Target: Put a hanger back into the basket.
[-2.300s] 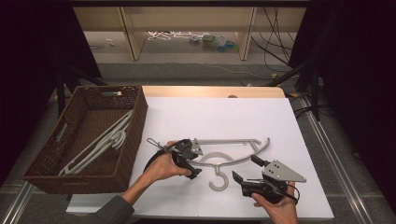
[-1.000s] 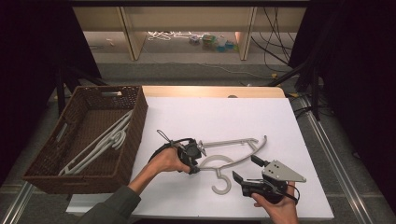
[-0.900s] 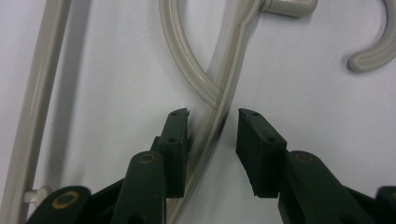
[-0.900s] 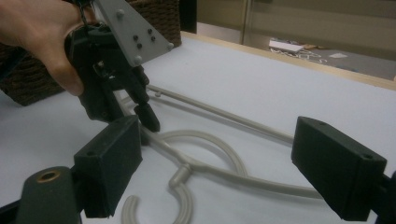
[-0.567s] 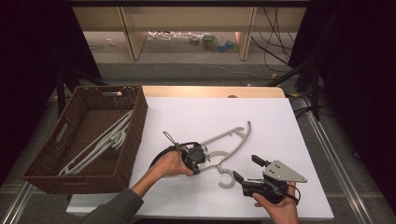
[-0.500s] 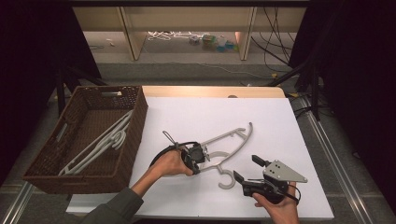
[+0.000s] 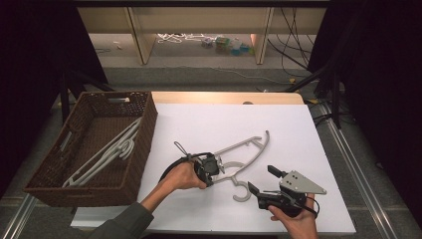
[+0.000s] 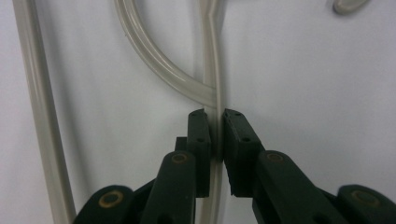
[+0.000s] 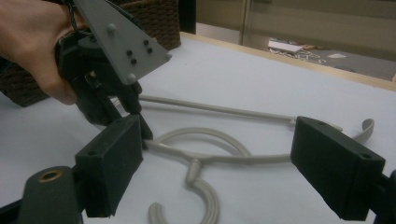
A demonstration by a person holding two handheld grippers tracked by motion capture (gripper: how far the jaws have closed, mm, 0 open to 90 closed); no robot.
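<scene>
Now, by label:

Left gripper (image 7: 211, 168): pinched onto a thin bar of the grey hanger (image 7: 247, 150); jaws closing within the last second, the bar between them.

Left gripper view: pads (image 8: 201, 133) pressed on either side of the hanger bar (image 8: 214, 70), a curved brace meeting that bar just beyond the tips at 12 o'clock, another straight arm running down the 9 o'clock edge.

Hanger, high view: lying on the white table sheet (image 7: 209, 122) near the middle, hook end toward 6 o'clock, one arm stretching toward 2 o'clock.

Right gripper (image 7: 260, 181): jaws spread wide, gripping nothing, held low at about 5 o'clock of the hanger, close to the hook.

Right gripper view: hook (image 9: 201, 198) curling on the sheet between the two spread pads (image 9: 112, 161), untouched; left gripper (image 9: 133, 105) and the person's hand (image 9: 32, 44) at 10 o'clock, nose pointing down onto the hanger.

Wicker basket (image 7: 142, 132): at 9 o'clock of the sheet, with more pale hangers (image 7: 107, 154) lying inside; contents seen from the high view, a mere corner of weave in the right gripper view.
</scene>
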